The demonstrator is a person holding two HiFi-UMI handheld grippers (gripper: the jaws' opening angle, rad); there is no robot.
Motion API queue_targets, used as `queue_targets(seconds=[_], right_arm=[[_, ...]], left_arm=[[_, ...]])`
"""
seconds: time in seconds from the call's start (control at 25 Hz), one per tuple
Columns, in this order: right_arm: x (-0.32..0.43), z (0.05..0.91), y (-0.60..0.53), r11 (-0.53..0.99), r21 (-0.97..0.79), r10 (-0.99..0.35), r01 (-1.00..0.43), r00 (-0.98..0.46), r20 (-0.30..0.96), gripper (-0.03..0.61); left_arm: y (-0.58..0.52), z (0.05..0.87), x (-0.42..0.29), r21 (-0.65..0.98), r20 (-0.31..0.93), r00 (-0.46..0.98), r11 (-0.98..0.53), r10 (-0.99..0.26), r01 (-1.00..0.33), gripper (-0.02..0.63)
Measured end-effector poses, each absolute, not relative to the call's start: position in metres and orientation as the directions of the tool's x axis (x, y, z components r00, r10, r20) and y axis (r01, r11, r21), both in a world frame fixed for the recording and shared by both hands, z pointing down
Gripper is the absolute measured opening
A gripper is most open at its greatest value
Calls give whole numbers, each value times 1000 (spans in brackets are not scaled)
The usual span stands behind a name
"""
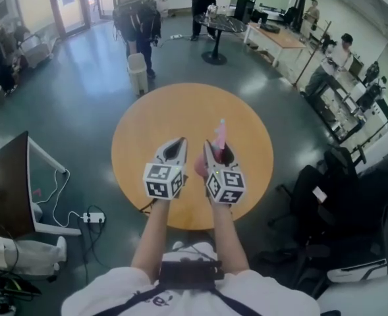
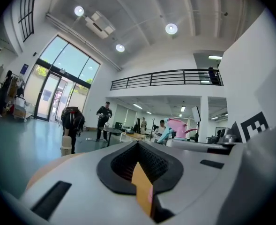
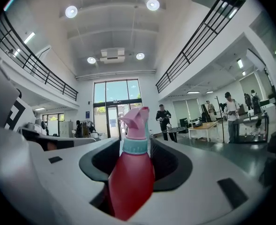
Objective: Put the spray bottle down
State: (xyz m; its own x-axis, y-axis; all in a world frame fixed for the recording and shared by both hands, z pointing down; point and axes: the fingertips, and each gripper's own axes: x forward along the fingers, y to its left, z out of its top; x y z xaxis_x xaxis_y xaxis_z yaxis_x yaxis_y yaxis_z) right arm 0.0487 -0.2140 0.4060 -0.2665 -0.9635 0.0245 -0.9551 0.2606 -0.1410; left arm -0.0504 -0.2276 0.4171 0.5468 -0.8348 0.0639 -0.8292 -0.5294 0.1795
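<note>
Spray bottle is sitting in the right tool, jaws clamping on its red body from both sides. The bottle is lying along the tool's axis, with the teal collar and pink spray head poking out past the fingertips and the nozzle pointing toward the left tool's side. The base is tucked back toward the tool's marker cube.

Left tool is riding just beside the right one, roughly parallel. Its jaws are closed to a point with nothing between them, only a sliver of worktop colour showing through the gap.

Both tools are hanging over the near half of the round wooden worktop. Can't tell whether the bottle is touching it.

Beyond the tools, past the worktop's far edge, a pale bin is standing on the floor, with people working at desks further back.
</note>
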Motion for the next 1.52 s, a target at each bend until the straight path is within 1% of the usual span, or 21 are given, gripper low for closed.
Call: queue_targets(seconds=[0.4,0.64,0.8,1.12,1.36,1.52], right_arm=[[56,430,-251,281,-208,-949,-937,-304,88,229],[64,451,-270,283,-199,-940,-938,-313,138,228],[67,466,-281,300,-202,-929,-932,-333,158,227],[75,491,-305,306,-217,-917,-927,-349,195,227],[77,513,-317,313,-223,-904,-923,-362,229,227],[92,527,-330,302,-218,-905,-928,-351,241,227]], left_arm=[[-260,438,-21,191,115,572,-547,-812,-815,12],[-276,447,-11,201,103,579,-553,-809,-808,12],[-288,462,-5,180,125,576,-553,-808,-814,12],[-307,485,5,205,158,595,-563,-788,-801,12],[-320,509,6,232,196,578,-535,-792,-812,12],[-325,523,6,246,226,568,-518,-791,-819,12]])
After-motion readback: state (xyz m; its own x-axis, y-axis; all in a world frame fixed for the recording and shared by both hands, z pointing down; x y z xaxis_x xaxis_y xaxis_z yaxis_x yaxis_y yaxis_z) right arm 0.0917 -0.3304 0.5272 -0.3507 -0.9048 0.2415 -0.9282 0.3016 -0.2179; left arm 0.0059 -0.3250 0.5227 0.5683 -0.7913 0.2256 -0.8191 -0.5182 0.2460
